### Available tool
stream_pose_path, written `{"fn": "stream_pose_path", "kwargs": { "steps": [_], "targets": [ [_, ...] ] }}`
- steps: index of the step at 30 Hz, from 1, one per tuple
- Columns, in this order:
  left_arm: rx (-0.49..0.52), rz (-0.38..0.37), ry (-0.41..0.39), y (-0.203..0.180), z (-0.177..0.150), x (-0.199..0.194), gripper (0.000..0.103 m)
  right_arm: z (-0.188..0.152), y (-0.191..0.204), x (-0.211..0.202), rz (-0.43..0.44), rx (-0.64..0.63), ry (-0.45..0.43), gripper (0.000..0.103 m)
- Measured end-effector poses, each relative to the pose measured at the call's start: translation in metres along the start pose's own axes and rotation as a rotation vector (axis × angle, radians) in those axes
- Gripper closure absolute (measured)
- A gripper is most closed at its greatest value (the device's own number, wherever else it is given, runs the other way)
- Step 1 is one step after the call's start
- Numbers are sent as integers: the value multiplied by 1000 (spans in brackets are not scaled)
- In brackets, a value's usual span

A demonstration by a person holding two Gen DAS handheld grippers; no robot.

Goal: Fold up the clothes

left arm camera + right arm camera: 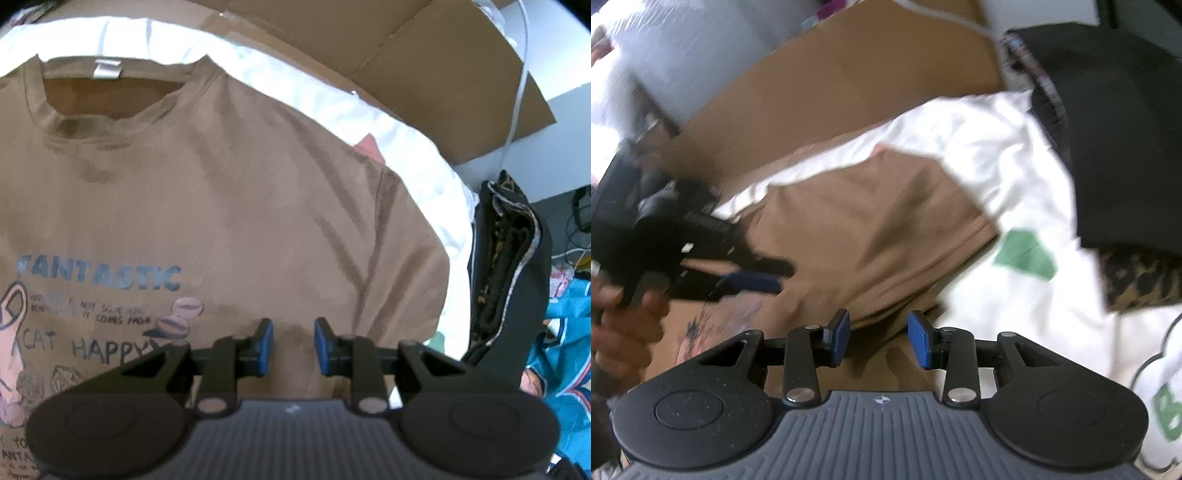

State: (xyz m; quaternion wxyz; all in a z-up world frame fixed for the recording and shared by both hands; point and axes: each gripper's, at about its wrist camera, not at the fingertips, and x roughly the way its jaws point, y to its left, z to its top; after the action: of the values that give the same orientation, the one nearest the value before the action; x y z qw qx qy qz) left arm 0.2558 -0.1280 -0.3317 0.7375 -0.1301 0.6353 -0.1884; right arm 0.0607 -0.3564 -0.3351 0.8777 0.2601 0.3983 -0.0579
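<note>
The brown cotton T-shirt (229,192) lay spread face up on a white garment with green lettering (1015,177), which covered the work surface beneath it. Its ribbed round collar (110,107), with a white label sewn inside, sat toward the top of the left wrist view, so the shirt's long axis ran from the collar down toward that camera. The chest print (99,277) read "FANTASTIC" in blue over smaller lines and "CAT HAPPY", with cartoon drawings beside them. Soft creases crossed the chest, and one short sleeve (886,206) lay flat toward the right side, its hem resting on the white garment.

The left gripper (293,347) hung over the lower chest of the shirt, its blue-padded jaws apart with bare fabric showing in the gap and nothing pinched. The right gripper (879,339) stood over the sleeve side of the shirt, jaws likewise apart and gripping nothing; that view was blurred. A bare hand (624,325) held the left gripper at the left edge of the right wrist view.

A folded black garment with leopard-print lining (509,266) lay just beside the white garment. Flattened brown cardboard (388,44) lay beyond the collar.
</note>
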Motion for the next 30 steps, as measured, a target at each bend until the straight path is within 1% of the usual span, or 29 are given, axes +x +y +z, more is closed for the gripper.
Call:
{"fn": "stream_pose_path", "kwargs": {
  "steps": [3,7,16,21,24,30],
  "targets": [
    [11,-2,-3,-4,2,1,77,9,-14,2,-35,27,-33,61],
    [25,2,-2,-6,3,5,77,20,-27,10,-77,46,-54,61],
    [48,6,6,-8,8,16,77,35,-45,30,-154,63,-79,62],
    [53,2,19,-8,11,24,77,43,-56,44,-189,79,-80,62],
    [58,4,20,-8,12,26,77,45,-56,52,-202,62,-73,63],
    [21,-17,47,-3,15,30,75,45,-54,64,-214,71,-67,63]
  ]
}}
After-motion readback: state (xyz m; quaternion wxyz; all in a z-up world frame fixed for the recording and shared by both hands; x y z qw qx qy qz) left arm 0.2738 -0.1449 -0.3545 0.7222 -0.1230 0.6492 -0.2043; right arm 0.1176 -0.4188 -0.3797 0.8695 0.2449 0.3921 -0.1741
